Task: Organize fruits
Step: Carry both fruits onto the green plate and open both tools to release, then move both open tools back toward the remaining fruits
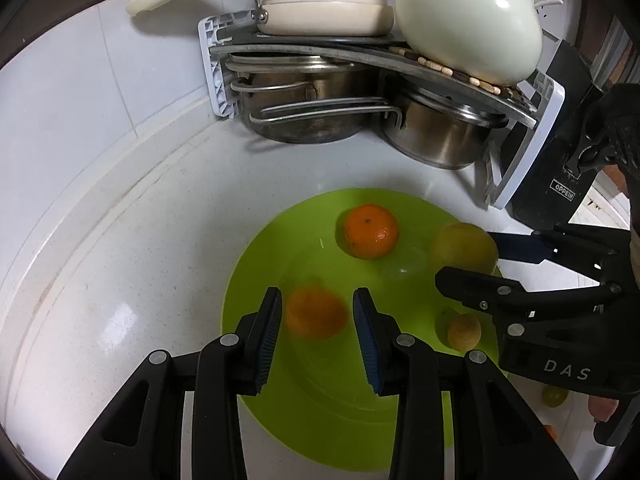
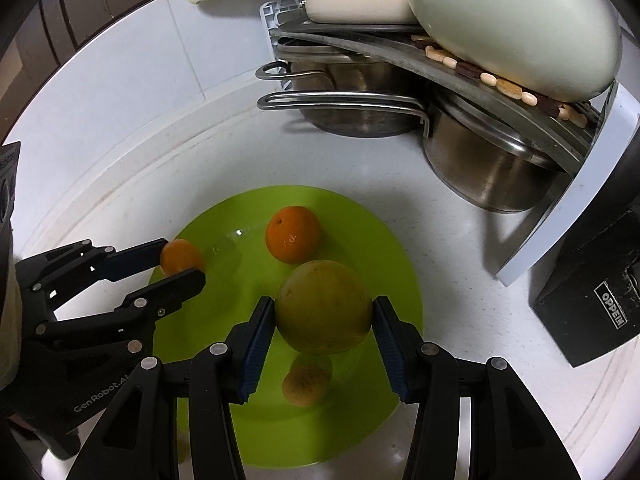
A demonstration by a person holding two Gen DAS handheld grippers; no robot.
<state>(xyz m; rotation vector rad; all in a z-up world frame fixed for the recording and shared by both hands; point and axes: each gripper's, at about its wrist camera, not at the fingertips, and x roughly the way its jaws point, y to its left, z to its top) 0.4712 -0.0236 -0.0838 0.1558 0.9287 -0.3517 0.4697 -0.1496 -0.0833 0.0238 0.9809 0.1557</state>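
Observation:
A lime-green plate (image 1: pixel 320 408) (image 2: pixel 360 240) lies on the white counter. A tangerine (image 1: pixel 370 232) (image 2: pixel 294 234) rests on its far side, and a small tan fruit (image 1: pixel 464 332) (image 2: pixel 306 384) lies nearer the front. My left gripper (image 1: pixel 318 292) (image 2: pixel 182 260) is shut on a small tangerine (image 1: pixel 316 312) (image 2: pixel 180 256), low over the plate's left part; it looks blurred in the left wrist view. My right gripper (image 2: pixel 324 300) (image 1: pixel 466 254) is shut on a large yellow-green fruit (image 2: pixel 324 308) (image 1: pixel 464 248) just above the plate, both pads pressing its sides.
Behind the plate a corner rack (image 1: pixel 224 72) (image 2: pixel 560 232) holds steel pots (image 1: pixel 440 136) (image 2: pixel 488 176) below and cream cookware (image 1: pixel 468 24) above. A black box (image 2: pixel 600 304) (image 1: pixel 556 184) stands at the right. A green grape (image 1: pixel 554 394) lies on the counter right of the plate.

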